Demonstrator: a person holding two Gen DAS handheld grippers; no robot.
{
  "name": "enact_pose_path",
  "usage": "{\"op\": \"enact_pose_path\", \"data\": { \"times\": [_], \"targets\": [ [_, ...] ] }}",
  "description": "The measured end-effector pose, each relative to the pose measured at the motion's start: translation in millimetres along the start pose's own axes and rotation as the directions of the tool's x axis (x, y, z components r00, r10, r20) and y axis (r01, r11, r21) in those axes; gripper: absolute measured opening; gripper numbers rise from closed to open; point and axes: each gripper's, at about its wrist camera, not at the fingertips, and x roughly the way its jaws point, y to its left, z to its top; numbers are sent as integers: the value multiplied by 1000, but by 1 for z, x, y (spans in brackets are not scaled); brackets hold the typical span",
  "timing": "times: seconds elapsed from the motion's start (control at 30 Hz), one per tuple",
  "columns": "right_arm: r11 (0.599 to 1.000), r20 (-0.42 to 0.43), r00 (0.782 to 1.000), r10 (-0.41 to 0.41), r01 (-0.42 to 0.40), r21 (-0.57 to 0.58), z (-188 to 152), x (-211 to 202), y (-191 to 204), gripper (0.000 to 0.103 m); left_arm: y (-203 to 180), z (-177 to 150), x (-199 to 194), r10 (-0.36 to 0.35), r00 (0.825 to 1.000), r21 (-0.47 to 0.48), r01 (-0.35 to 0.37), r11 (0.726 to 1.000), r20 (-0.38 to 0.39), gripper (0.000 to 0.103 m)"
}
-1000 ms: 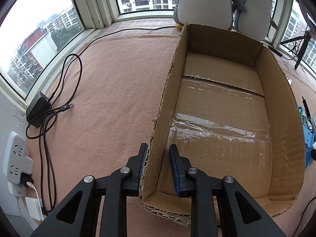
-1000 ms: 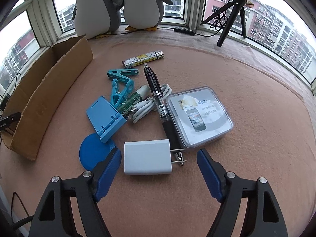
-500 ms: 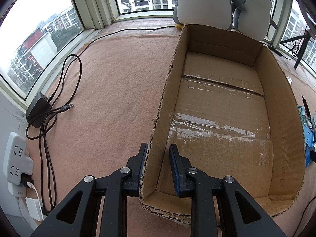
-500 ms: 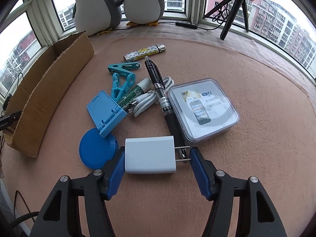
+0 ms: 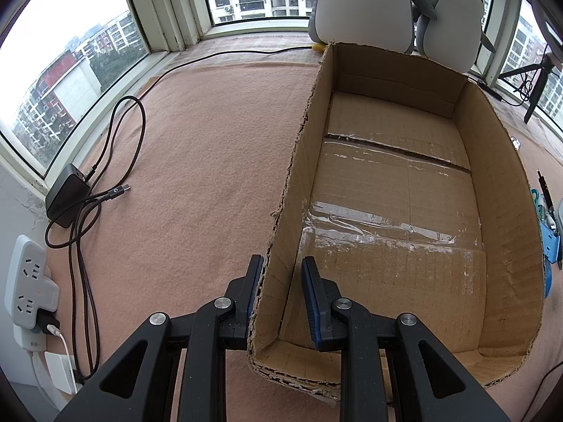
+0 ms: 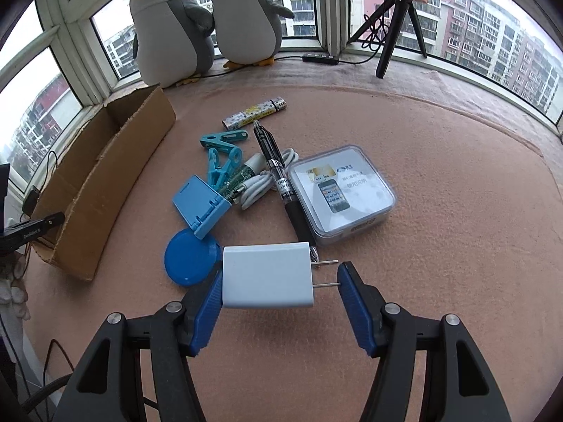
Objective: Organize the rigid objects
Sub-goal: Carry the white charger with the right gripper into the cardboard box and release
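Observation:
My left gripper (image 5: 281, 262) is shut on the near left wall of the open cardboard box (image 5: 492, 176), one finger outside and one inside; the box is empty. In the right wrist view my right gripper (image 6: 279, 276) is shut on the white plug charger (image 6: 267, 281), one pad on its flat end and the other on the prong tips, held a little above the carpet. Beyond it lie a blue round lid (image 6: 186, 263), a blue phone stand (image 6: 200, 204), teal clips (image 6: 221, 151), a white cable (image 6: 260, 186), a black pen (image 6: 278, 176), a clear phone case box (image 6: 343, 193) and a patterned stick (image 6: 255, 114).
Two plush penguins (image 6: 204, 24) stand at the window behind the box (image 6: 102, 183). A black tripod (image 6: 397, 24) stands at the back right. Left of the box lie a black adapter with its cable (image 5: 68, 193) and a white power strip (image 5: 30, 281).
The right gripper's jaws closed onto the white charger and lifted it slightly off the carpet. The left gripper and the box have not moved.

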Motion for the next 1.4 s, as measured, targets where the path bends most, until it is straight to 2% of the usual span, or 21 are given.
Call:
{"op": "enact_pose_path", "data": {
  "times": [0.17, 0.4, 0.57, 0.87, 1.1, 1.4],
  "targets": [
    [999, 55, 998, 42, -40, -34, 13, -21, 22, 60, 0, 0, 0, -1, 1000, 0, 1, 1000, 0, 24],
    [985, 110, 986, 123, -108, -137, 40, -38, 76, 60, -1, 0, 1, -4, 1000, 0, 4, 1000, 6, 24],
    [961, 114, 979, 169, -138, -239, 55, -32, 126, 60, 1, 0, 1, -12, 1000, 0, 12, 1000, 8, 24],
    [915, 85, 979, 184, -139, -380, 69, -3, 194, 60, 2, 0, 2, -14, 1000, 7, 14, 1000, 13, 24],
    [897, 52, 984, 172, -134, -422, 74, 19, 215, 60, 1, -1, 1, -13, 1000, 9, 13, 1000, 15, 24],
    [893, 22, 987, 161, -136, -430, 79, 39, 226, 60, 2, -1, 1, -15, 1000, 0, 15, 1000, 17, 24]
  ]
}}
